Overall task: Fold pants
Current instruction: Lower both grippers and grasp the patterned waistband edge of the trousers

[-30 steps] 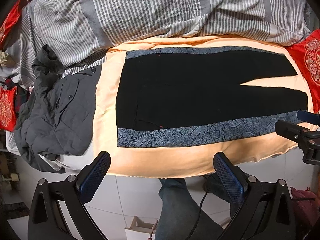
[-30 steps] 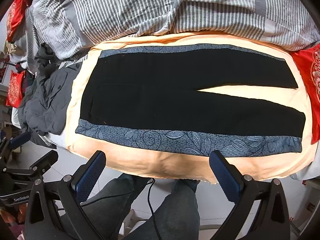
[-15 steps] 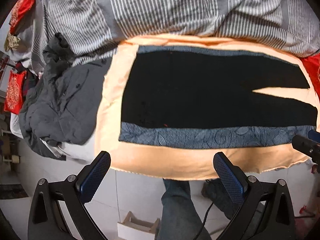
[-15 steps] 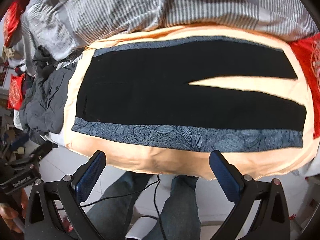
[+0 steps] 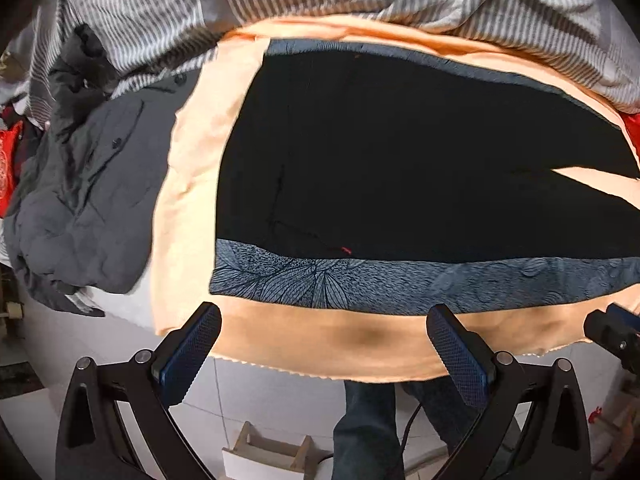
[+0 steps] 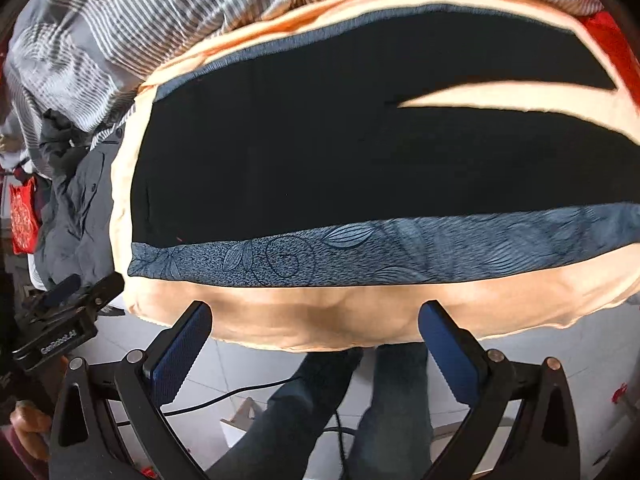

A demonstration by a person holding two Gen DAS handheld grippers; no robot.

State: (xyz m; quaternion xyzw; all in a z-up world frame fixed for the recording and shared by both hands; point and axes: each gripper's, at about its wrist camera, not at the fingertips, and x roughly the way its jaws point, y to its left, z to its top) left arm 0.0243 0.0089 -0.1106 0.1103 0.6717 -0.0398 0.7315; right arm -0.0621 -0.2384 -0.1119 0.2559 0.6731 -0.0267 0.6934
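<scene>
Pants still flat, no fold made yet.

I see the pants (image 5: 400, 160) lying spread out on the peach sheet (image 5: 192, 184) on the bed, and I judge every fold is still to do. Their long way runs left to right across my view: the waist is at the left, near the gray jacket (image 5: 80, 200), and the two legs point right with a thin gap between them. A blue leafy stripe (image 6: 360, 252) runs along the edge nearest me. My left gripper (image 5: 320, 356) and my right gripper (image 6: 316, 344) both hang just past the near edge of the bed, jaws wide apart, holding nothing and not touching the cloth. The striped blanket (image 6: 160, 20) is bunched behind the pants.
</scene>
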